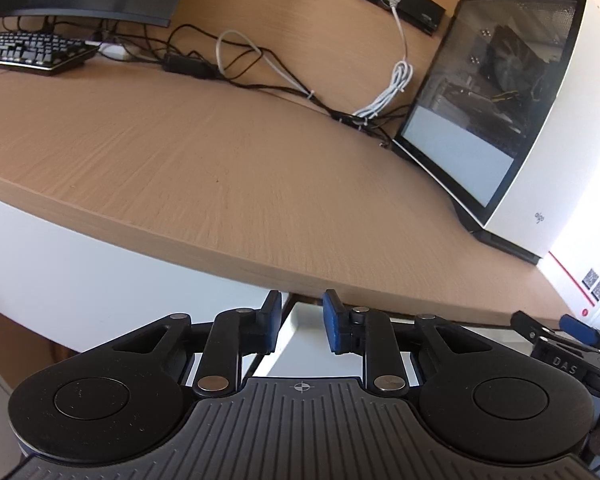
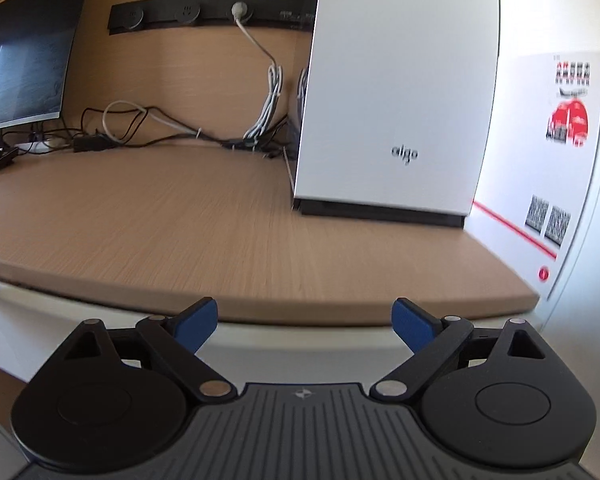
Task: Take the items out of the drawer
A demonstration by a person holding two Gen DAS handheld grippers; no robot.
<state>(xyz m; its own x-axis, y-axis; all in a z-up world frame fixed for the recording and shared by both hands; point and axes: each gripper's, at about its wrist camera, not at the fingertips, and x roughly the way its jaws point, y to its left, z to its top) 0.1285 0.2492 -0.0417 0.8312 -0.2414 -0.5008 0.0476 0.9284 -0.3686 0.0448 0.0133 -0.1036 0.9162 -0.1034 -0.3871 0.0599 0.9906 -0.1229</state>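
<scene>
A pale wood counter point(image 1: 228, 168) runs along a wood-panelled back wall that carries a black socket strip point(image 2: 204, 14). On it stand a white computer tower point(image 2: 396, 92) with a glass side panel, a tangle of black and white cables point(image 1: 284, 76), a black keyboard point(image 1: 32, 52) and the lower edge of a monitor point(image 2: 24, 52). A poster point(image 2: 560, 152) with red print and square codes hangs on the white wall at the far right.

The left gripper point(image 1: 300, 326) sits just below the counter's front edge. Its blue-padded fingers point(image 1: 336, 322) stand a narrow gap apart, and the corner of a white panel point(image 1: 296, 332) under the counter, likely the drawer front, shows in that gap. Whether the pads actually press on it cannot be told, since the fingertips are partly lost in the shadow beneath the counter lip.

The right gripper point(image 2: 304, 324) has its fingers point(image 2: 410, 324) spread wide with nothing between them, pointing at the white front point(image 2: 300, 344) below the counter edge.

No handle, no seam of a drawer and none of its contents can be made out in either view. The right wrist view is blurred, so the poster's print is unreadable. In the left wrist view only a black and blue tip of the right gripper enters at the right edge, and the left wall and floor are cut off.
</scene>
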